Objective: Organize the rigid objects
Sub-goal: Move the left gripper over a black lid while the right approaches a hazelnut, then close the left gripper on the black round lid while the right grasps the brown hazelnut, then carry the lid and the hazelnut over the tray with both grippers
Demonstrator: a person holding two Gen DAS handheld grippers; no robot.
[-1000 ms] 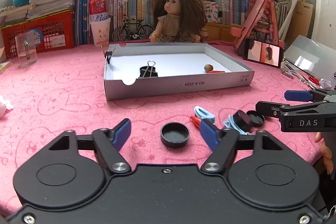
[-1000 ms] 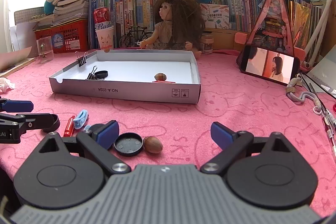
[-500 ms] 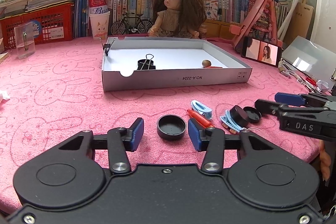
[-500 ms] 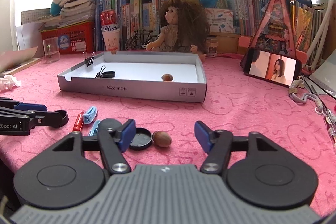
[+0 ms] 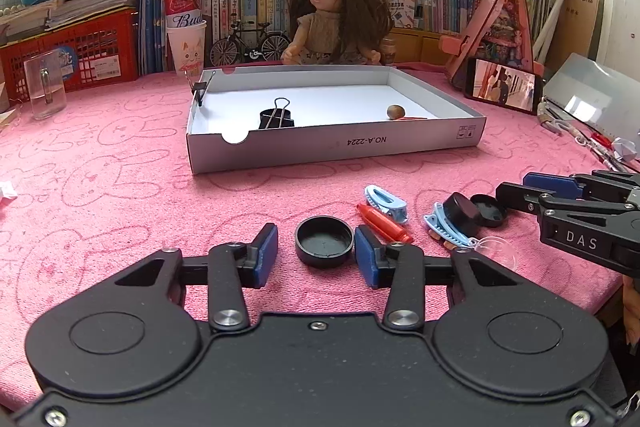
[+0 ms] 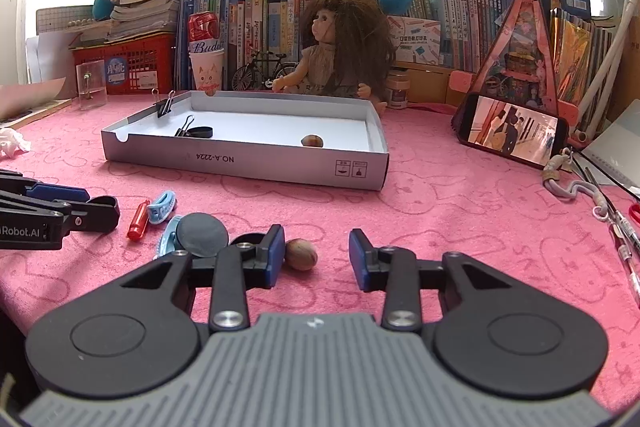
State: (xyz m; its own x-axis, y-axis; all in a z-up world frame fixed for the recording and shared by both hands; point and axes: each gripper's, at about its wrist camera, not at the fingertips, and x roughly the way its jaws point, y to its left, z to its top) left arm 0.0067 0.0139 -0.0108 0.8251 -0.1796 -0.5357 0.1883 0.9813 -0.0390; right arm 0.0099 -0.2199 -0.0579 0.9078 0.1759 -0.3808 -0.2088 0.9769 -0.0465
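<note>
Pink cloth (image 5: 100,163) printed with rabbits covers the table, with a doll (image 5: 336,19) and shelves of books behind a white cardboard tray (image 5: 336,147). From the left wrist view, the left gripper (image 5: 316,257) has just been closing and its jaws stand narrow around a black round cap (image 5: 325,241); the right pad touches it, the left stands apart. A binder clip (image 5: 276,115) and a nut (image 5: 395,111) lie in the tray.

From the right wrist view, the right gripper (image 6: 316,255) has just been closing too. A brown nut (image 6: 301,254) sits between its jaws, against the left pad and clear of the right. Just left lie a black disc (image 6: 202,235), blue clips (image 6: 162,207) and a red piece (image 6: 138,221).
</note>
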